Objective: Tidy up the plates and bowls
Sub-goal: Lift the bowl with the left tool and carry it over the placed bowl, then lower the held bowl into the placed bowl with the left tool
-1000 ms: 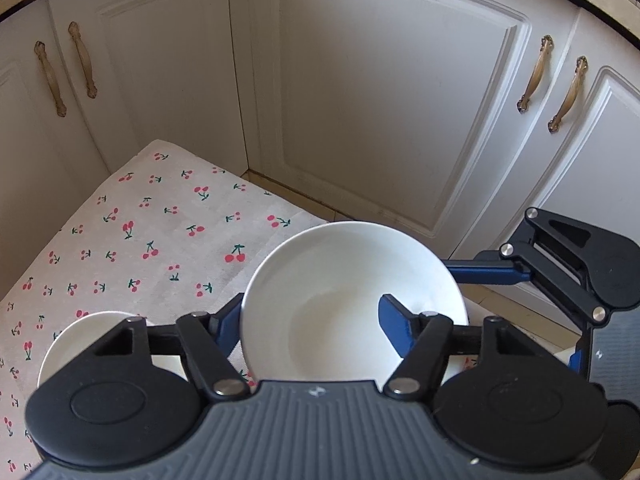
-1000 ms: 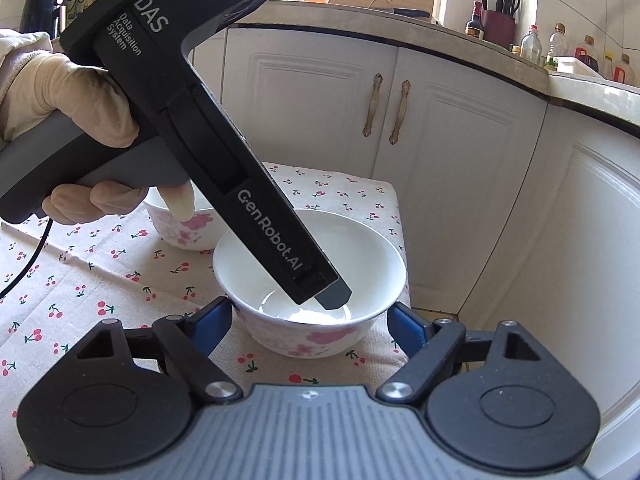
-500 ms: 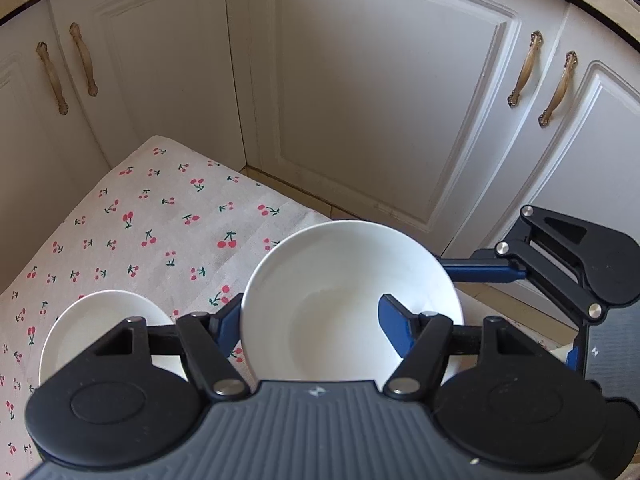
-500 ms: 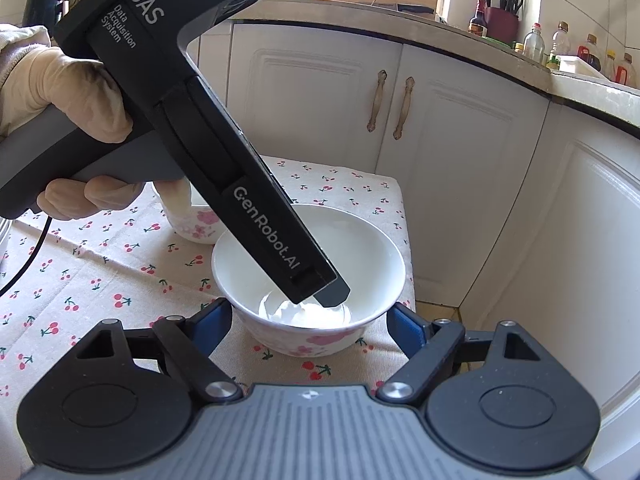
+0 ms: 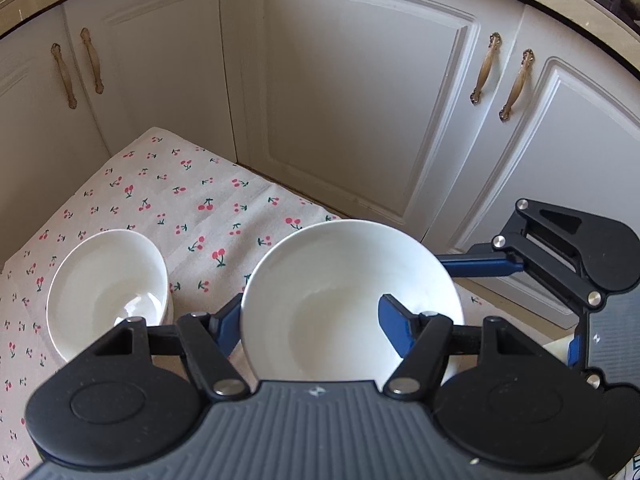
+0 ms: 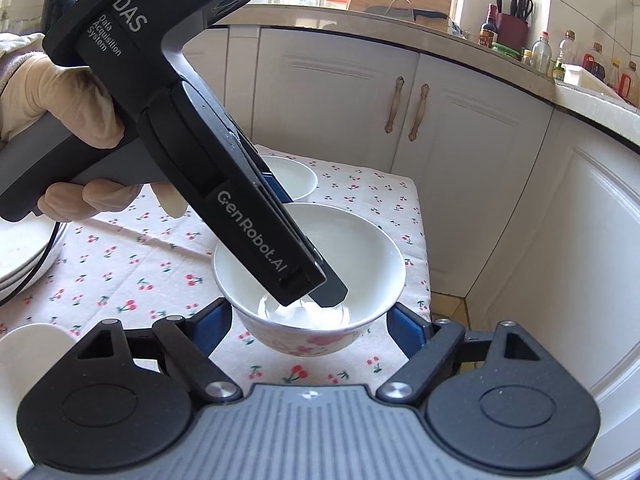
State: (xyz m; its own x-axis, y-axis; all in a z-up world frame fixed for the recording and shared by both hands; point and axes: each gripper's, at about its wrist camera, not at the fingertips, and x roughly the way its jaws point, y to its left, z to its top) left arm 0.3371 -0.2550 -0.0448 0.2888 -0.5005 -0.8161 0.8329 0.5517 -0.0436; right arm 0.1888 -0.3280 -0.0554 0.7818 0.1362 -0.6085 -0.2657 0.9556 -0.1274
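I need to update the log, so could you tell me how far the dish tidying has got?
Done: plates sit stacked at the edge of the cloth. In hand: the left gripper and right gripper hold a flowered bowl above it. Left: setting it down, probably with the other bowl, and one white dish stands alone.

The cherry cloth (image 5: 192, 200) is bare at the back, by the cupboard doors (image 5: 352, 100). A small bowl (image 5: 106, 288) sits on the left. Stacked plates (image 6: 24, 256) block the far left edge. The cupboards wall in two sides.
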